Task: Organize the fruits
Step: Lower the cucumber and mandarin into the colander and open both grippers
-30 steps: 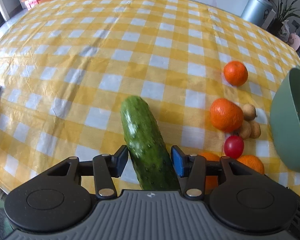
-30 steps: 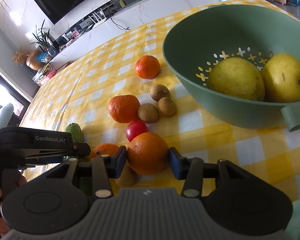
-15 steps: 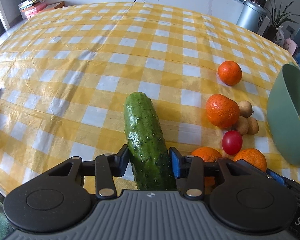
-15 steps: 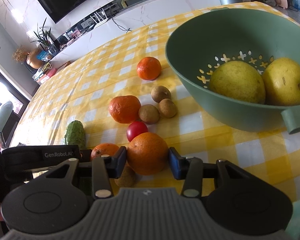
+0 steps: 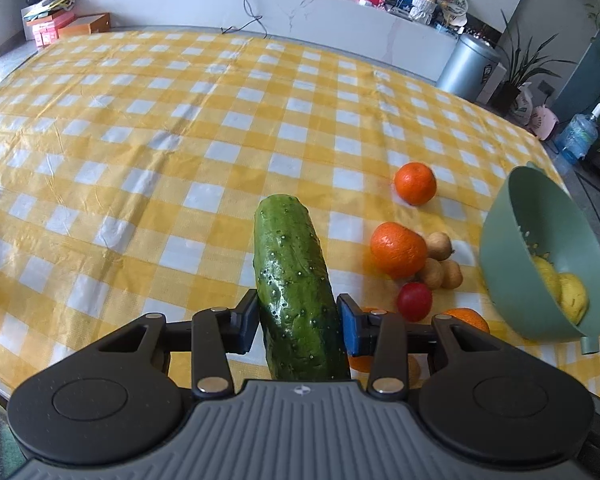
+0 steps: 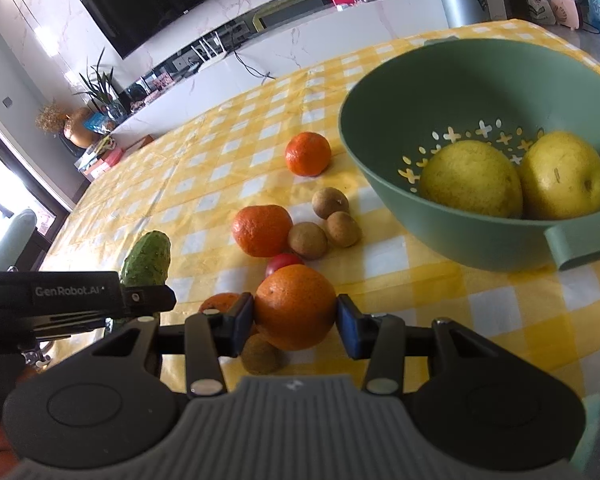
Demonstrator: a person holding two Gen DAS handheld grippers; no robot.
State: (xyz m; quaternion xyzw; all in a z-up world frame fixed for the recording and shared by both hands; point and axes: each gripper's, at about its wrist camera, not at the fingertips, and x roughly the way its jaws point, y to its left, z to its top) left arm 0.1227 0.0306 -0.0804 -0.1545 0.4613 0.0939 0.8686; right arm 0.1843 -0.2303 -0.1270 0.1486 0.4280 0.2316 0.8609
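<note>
The left gripper [image 5: 298, 322] fingers clamp the cucumber [image 5: 290, 280]; the right gripper [image 6: 296, 322] fingers clamp an orange [image 6: 295, 306] near the green colander [image 6: 388, 184].

The left gripper [image 5: 298, 322] was clamped on a cucumber [image 5: 290, 276], pointing toward the table's far edge. The right gripper [image 6: 296, 322] pinched an orange [image 6: 295, 306] between its pads, with the left gripper [image 6: 76, 300] just beside it.

Glossy bumpy cucumber [image 5: 294, 288], matt plastic bowl [image 6: 452, 92], creased shiny tablecloth [image 5: 160, 128].
</note>
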